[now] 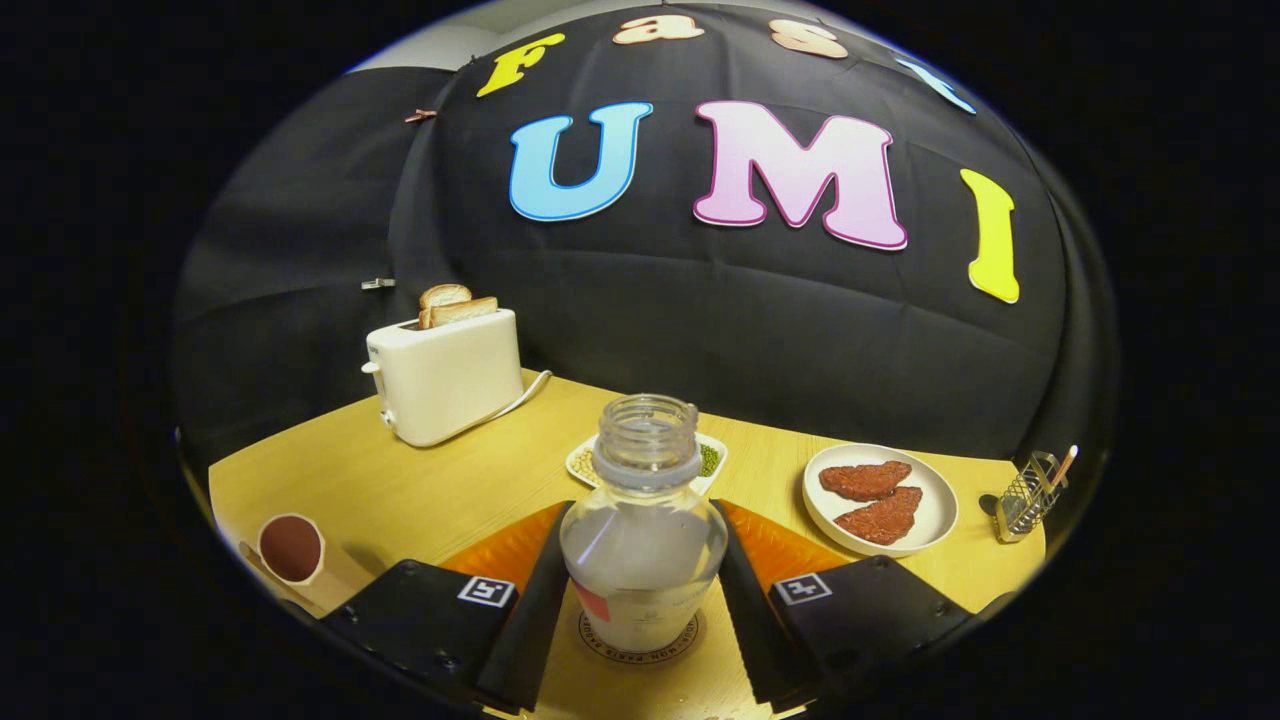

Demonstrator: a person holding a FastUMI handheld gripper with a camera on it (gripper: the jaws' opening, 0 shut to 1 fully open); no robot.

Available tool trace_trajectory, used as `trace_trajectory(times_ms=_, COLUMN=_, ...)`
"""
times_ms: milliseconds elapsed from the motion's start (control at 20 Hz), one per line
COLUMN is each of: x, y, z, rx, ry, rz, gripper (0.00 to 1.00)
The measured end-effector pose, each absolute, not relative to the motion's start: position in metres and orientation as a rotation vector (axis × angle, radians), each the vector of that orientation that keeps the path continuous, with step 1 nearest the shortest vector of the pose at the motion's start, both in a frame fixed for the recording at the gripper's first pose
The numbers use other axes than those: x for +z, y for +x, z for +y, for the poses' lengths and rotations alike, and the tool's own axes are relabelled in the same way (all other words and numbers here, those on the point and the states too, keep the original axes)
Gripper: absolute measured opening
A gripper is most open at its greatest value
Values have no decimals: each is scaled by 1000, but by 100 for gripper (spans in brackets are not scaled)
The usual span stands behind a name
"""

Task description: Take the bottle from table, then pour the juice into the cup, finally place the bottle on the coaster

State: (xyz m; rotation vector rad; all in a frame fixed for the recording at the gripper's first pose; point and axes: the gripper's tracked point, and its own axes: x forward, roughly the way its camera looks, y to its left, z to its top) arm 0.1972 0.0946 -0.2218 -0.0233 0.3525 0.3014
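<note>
Standing upright on the lettered coaster (640,645), uncapped bottle (643,535) between fingers (530,610) flanking its sides, contact unclear.

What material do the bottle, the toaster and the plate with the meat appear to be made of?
Bottle, standing between the tool's fingers: clear, glossy plastic, probably; the table shows through it.
Toaster: smooth cream plastic, likely, with a soft sheen.
Plate: white and glossy; ceramic or melamine, cannot tell which.
</note>
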Motion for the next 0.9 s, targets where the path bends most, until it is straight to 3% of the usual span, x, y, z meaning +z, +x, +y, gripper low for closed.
trace_trajectory(times_ms=150, x=-206, y=195, z=93, rx=298, ry=8, rz=331, gripper=99)
trace_trajectory(times_ms=650, x=-106, y=146, z=74, rx=312, ry=-58, rz=186, gripper=98)
trace_trajectory(times_ms=900, x=-25, y=110, z=28, rx=209, ry=-48, rz=96, gripper=97)
